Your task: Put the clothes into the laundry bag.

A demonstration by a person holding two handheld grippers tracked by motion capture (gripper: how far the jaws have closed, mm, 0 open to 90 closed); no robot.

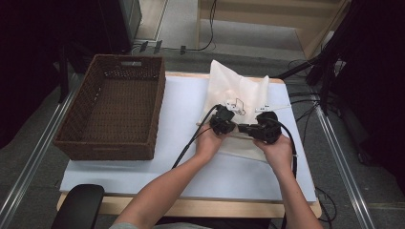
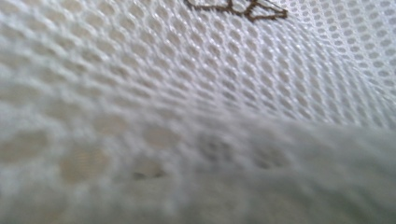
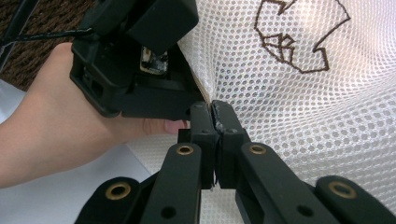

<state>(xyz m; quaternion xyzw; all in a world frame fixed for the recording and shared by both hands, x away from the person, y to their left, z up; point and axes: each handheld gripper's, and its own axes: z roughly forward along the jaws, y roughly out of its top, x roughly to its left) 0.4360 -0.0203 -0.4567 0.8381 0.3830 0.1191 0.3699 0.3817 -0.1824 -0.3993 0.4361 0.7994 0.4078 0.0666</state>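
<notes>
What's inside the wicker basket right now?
The wicker basket looks empty: its woven floor shows bare in the high view. The strip of floor just behind its near wall is hidden from that camera.

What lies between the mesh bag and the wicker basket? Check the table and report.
Nothing visible. The mesh bag is pinched by the right tongs and left tongs. Bare white table cover separates it from the wicker basket, whose open top looks empty.
</notes>
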